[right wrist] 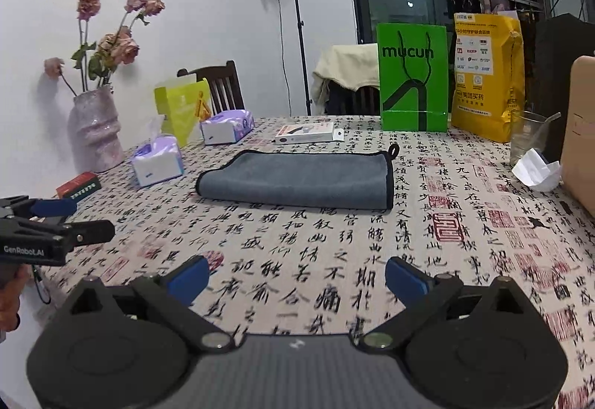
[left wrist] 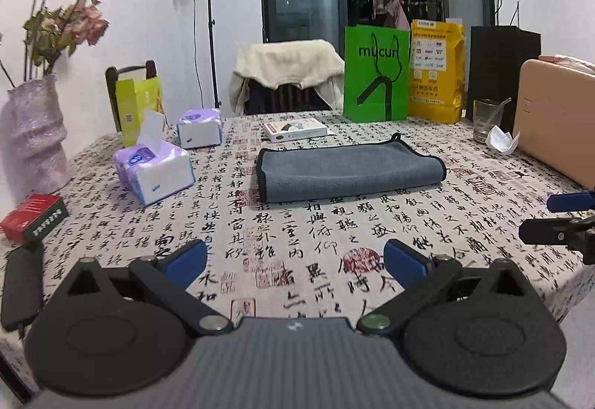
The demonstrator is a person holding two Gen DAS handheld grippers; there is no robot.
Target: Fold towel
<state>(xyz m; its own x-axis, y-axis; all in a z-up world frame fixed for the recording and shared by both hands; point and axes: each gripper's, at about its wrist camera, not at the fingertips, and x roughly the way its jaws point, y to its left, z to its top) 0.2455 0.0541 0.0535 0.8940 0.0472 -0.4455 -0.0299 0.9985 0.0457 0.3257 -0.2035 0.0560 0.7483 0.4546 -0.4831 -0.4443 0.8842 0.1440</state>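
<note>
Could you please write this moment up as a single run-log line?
towel: grey, lying folded on table | left gripper: open, empty, short of towel | right gripper: open, empty, short of towel

- Towel (left wrist: 349,172) lies on table (left wrist: 334,245), centre.
- Tissue pack (left wrist: 154,169) at its 9 o'clock.
- Flat box (left wrist: 295,130) at 12 o'clock, behind.
- Glass (left wrist: 487,120) at 2 o'clock.

From the left wrist I see only the tips of the right claw (left wrist: 557,219), the rest cut off by the frame edge. The right wrist likewise clips the left claw (right wrist: 70,219) at its left border. The tan box (left wrist: 557,126) runs out of frame on the right in both views. The towel (right wrist: 297,182) hides its own lower layers. The print on the yellow bag (right wrist: 483,74) is too small to read.
</note>
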